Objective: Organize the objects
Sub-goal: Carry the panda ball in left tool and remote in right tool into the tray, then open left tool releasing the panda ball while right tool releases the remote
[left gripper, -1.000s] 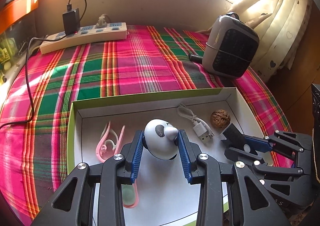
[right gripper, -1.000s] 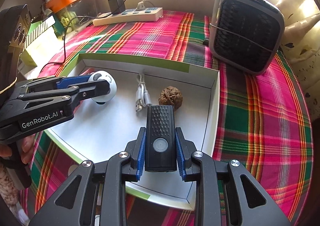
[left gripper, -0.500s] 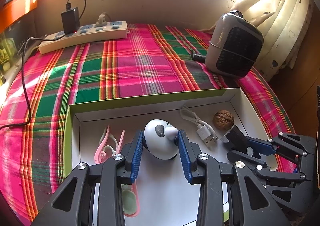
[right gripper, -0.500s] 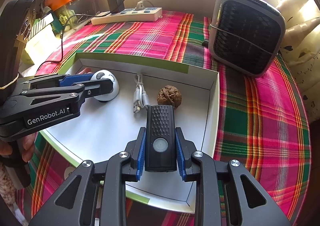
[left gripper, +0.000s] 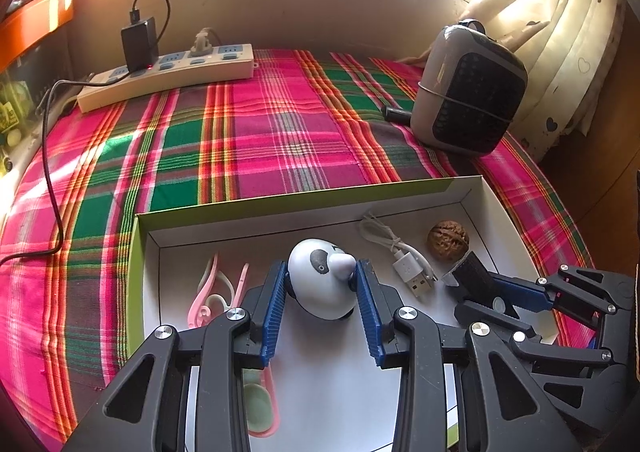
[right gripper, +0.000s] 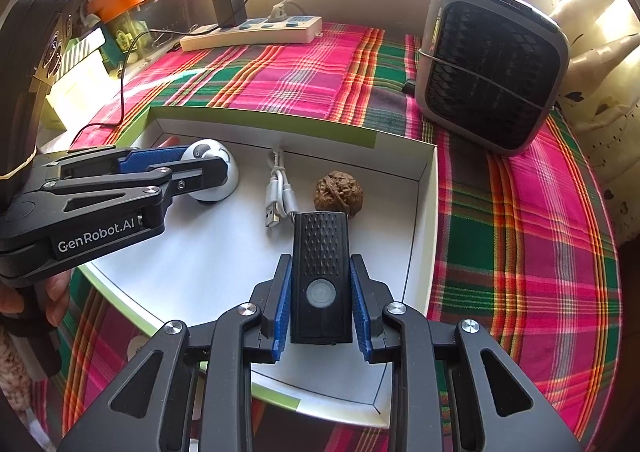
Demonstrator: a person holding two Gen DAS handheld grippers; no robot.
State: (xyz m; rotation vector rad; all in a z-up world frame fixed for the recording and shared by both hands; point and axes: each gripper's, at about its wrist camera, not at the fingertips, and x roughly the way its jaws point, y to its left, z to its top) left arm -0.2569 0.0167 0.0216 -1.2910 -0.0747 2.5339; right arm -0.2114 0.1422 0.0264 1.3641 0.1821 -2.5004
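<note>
A white box with a green rim (left gripper: 138, 272) lies on the plaid cloth. My left gripper (left gripper: 320, 268) is shut on a round white panda toy (left gripper: 320, 284), held low over the box's middle. My right gripper (right gripper: 320, 260) is shut on a black rectangular device with a round button (right gripper: 320, 272), over the box's right part. Its front end is just short of a walnut (right gripper: 339, 195). Between the two grippers lies a white USB cable (right gripper: 278, 191). In the left wrist view the black device (left gripper: 474, 272) shows in the right gripper (left gripper: 468, 284), beside the walnut (left gripper: 447, 240) and the cable (left gripper: 404, 260).
A pink clip (left gripper: 218, 292) and a pink-and-green spoon (left gripper: 258, 408) lie in the box's left part. At the back are a power strip with a charger (left gripper: 168, 71) and a grey heater (left gripper: 468, 91). A hand (right gripper: 24, 300) holds the left gripper.
</note>
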